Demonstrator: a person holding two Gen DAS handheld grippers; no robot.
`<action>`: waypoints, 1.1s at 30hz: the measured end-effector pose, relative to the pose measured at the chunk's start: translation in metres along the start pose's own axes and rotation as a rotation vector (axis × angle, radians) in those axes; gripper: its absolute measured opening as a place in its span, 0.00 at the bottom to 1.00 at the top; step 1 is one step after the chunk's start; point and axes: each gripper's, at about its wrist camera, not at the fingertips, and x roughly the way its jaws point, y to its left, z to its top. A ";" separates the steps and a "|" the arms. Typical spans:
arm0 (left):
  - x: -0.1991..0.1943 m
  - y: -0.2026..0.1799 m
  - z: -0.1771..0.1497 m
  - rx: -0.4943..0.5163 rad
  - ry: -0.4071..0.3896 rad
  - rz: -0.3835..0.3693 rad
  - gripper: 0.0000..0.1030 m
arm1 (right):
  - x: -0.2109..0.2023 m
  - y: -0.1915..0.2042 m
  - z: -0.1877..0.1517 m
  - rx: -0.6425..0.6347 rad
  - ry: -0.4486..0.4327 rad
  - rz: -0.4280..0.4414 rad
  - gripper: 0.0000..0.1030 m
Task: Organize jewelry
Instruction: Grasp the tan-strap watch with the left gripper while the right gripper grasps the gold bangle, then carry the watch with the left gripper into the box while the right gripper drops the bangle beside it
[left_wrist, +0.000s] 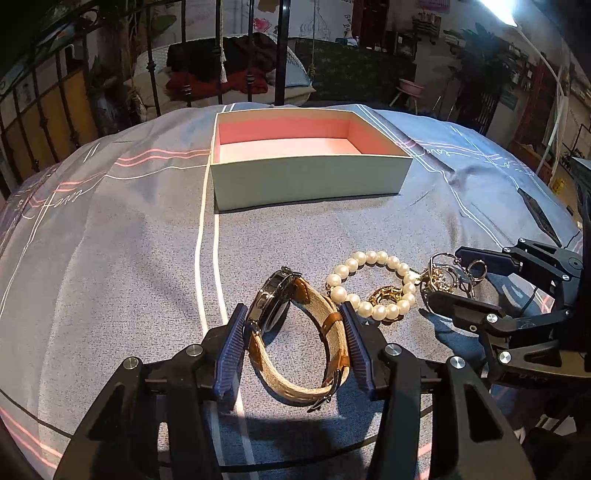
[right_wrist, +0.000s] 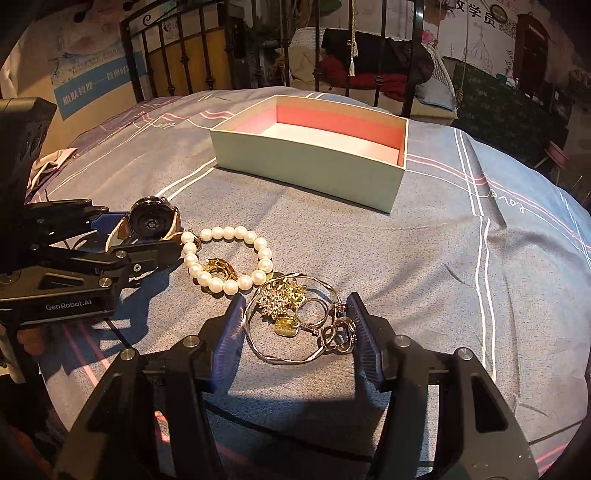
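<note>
The step now looks like picking up. The left gripper (left_wrist: 295, 325) has its two blue pads on either side of the watch (left_wrist: 291, 332). The pads touch the watch face and the strap, so it seems to be squeezing the watch. The watch stands on its edge on the bed (left_wrist: 110, 258), with a dark round face and a tan strap in a loop.

The right gripper (right_wrist: 297, 325) sits around the bangle (right_wrist: 280, 354). Its pads are right at the thin silver ring's sides, but I cannot tell if they pinch it yet. Inside the ring lie small gold charms (right_wrist: 282, 295) and a little ring (all tangled close together).

The pearls (right_wrist: 229, 258) lie flat between the watch and the bangle. A gold clip (right_wrist: 219, 267) sits in the middle of the pearl loop.

The box (right_wrist: 314, 162) is farther up the bed, well apart from the jewelry. It is open, pale outside and pink inside, and what shows of the inside is bare.

Next, I think each piece must be lifted up and carried over the box wall. The bangle is thin and could slip. The little charms may be left behind or get dragged along.
</note>
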 end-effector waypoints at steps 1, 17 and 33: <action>-0.003 -0.001 0.002 0.000 -0.009 0.002 0.48 | -0.003 -0.001 0.001 0.005 -0.013 0.001 0.55; -0.009 -0.002 0.044 0.029 -0.057 0.028 0.30 | -0.017 -0.011 0.031 0.035 -0.106 0.004 0.55; -0.006 -0.007 0.036 -0.012 -0.043 0.028 0.25 | -0.016 -0.005 0.025 0.042 -0.100 0.023 0.55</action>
